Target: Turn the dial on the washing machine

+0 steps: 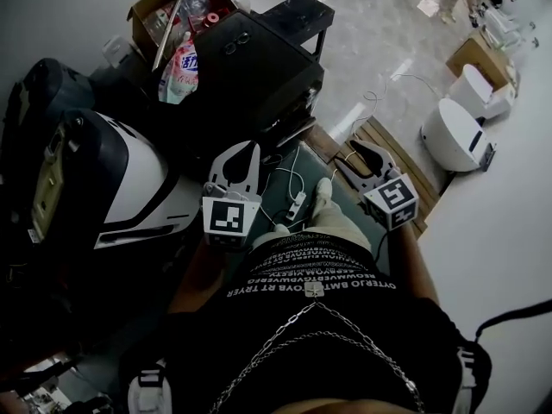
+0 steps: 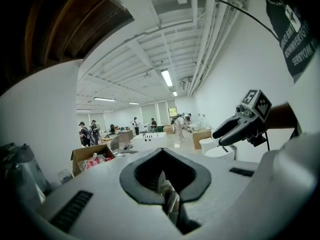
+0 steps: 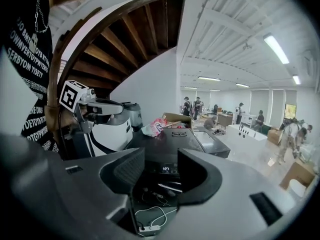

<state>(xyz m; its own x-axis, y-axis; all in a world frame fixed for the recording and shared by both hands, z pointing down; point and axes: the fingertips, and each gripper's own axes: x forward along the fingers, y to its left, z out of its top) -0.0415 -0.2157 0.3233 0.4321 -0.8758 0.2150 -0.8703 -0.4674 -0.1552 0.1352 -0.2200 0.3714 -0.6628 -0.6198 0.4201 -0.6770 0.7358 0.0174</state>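
Washing machine display seemingly faces right gripper.

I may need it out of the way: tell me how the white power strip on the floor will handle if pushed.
The power strip looks small and flat, so it would likely slide, not tip. Its thin cable lies in loose loops: probably floppy, and it may drag or snag.

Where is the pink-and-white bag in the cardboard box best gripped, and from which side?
Probably the bag's free end, which sticks out over the cardboard box's rim beside the black machine. Come from above, jaws across its flat width; the rest lies buried among the box's contents.
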